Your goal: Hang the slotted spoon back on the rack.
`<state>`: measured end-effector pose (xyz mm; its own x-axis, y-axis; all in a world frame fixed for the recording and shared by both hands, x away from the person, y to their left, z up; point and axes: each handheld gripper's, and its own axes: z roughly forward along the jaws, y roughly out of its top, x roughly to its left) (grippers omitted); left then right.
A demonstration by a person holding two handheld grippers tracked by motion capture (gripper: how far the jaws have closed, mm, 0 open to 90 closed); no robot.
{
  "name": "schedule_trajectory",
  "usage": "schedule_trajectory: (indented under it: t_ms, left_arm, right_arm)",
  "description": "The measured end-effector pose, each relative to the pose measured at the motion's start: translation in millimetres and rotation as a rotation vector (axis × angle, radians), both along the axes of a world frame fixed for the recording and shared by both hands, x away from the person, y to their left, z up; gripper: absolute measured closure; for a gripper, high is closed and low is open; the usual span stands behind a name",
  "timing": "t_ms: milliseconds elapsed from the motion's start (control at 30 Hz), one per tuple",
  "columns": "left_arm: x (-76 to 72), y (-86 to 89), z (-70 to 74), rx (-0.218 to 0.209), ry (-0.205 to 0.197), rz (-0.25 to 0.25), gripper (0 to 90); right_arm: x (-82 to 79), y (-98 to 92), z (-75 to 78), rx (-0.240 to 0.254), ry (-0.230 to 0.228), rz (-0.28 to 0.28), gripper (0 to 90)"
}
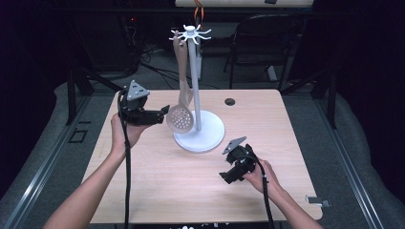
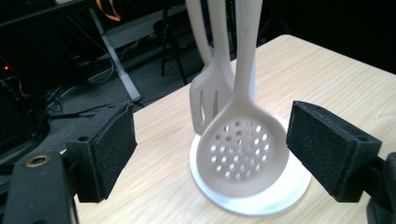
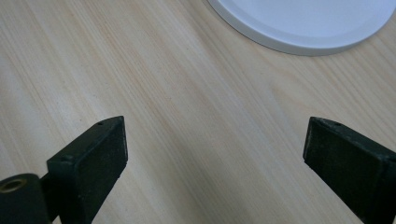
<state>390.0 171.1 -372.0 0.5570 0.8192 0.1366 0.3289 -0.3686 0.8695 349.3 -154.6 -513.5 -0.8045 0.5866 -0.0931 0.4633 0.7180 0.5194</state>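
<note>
High cam overhead; gripper cams close, all share stand base [image 1: 200, 136]

No readable text, labels, brands or numbers anywhere.

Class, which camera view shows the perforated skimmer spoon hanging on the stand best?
The left gripper view: the skimmer spoon hangs close between the open claw's jaws, every hole clear. The high view shows it small and distant. The right gripper view offers bare table and the stand base's edge.

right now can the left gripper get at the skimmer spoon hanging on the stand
Probably yes: the left gripper is open with the skimmer spoon straight ahead between its jaws; the slotted spatula hangs behind.
</note>
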Motion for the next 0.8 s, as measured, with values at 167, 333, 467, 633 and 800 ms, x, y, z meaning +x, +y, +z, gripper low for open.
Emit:
schedule_trajectory:
  t_ms: [167,333,467,633,800]
  left_arm:
    - [-13.1,15.3,-14.8,0.012,0.013,0.013,15.1]
    - [-23.4,30.3,-35.4,0.028,0.053,0.027,14.9]
    - [-32.3,41.9,-48.5,0.032,0.079,0.042,14.7]
    - [-42.0,51.5,-67.8,0.052,0.125,0.055,14.4]
    - [-49.2,59.2,-85.8,0.049,0.169,0.07,14.2]
  right_arm:
    - [-0.1,-0.1,0.1,0.001,0.0,0.0,5.8]
    - [-0.5,0.8,-1.0,0.011,0.0,-0.002,5.8]
    - [-0.1,1.0,-1.1,-0.002,0.004,0.003,5.8]
    - [-0.6,2.3,-2.2,0.0,0.007,0.004,5.8]
    - [-0.6,2.8,-3.1,0.003,0.01,0.002,5.8]
